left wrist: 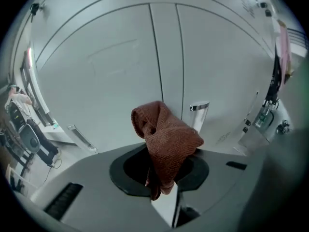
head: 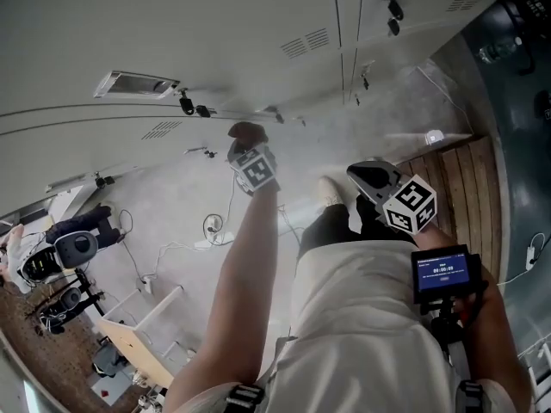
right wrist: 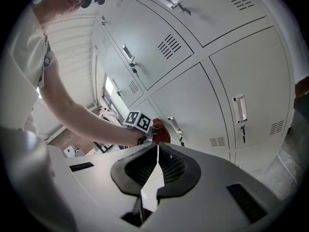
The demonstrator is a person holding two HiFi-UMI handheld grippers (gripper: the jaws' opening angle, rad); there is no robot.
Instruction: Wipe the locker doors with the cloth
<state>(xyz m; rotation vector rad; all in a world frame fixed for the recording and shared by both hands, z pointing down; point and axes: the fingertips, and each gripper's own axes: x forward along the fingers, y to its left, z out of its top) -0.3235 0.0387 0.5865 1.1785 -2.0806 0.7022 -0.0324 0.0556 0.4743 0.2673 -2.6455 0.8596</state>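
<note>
A rust-brown cloth (left wrist: 166,141) sticks up bunched from my left gripper (left wrist: 161,173), whose jaws are shut on its lower end. It faces pale grey locker doors (left wrist: 111,71) a short way ahead, near a chrome handle (left wrist: 199,111). In the head view the left gripper (head: 250,157) is stretched out toward the lockers (head: 172,33) with the cloth (head: 246,132) at its tip. My right gripper (right wrist: 157,151) has its jaws closed together with nothing between them, held back near the person's body (head: 383,188). The right gripper view shows the cloth (right wrist: 161,132) close to a lower locker door (right wrist: 203,110).
Locker handles with keys (right wrist: 240,111) and vent slots (right wrist: 170,45) stud the doors. A wooden bench (head: 465,188) stands at the right. Cables, a socket (head: 213,224) and camera gear (head: 69,252) lie on the floor at the left. A small screen (head: 443,271) sits on the right gripper.
</note>
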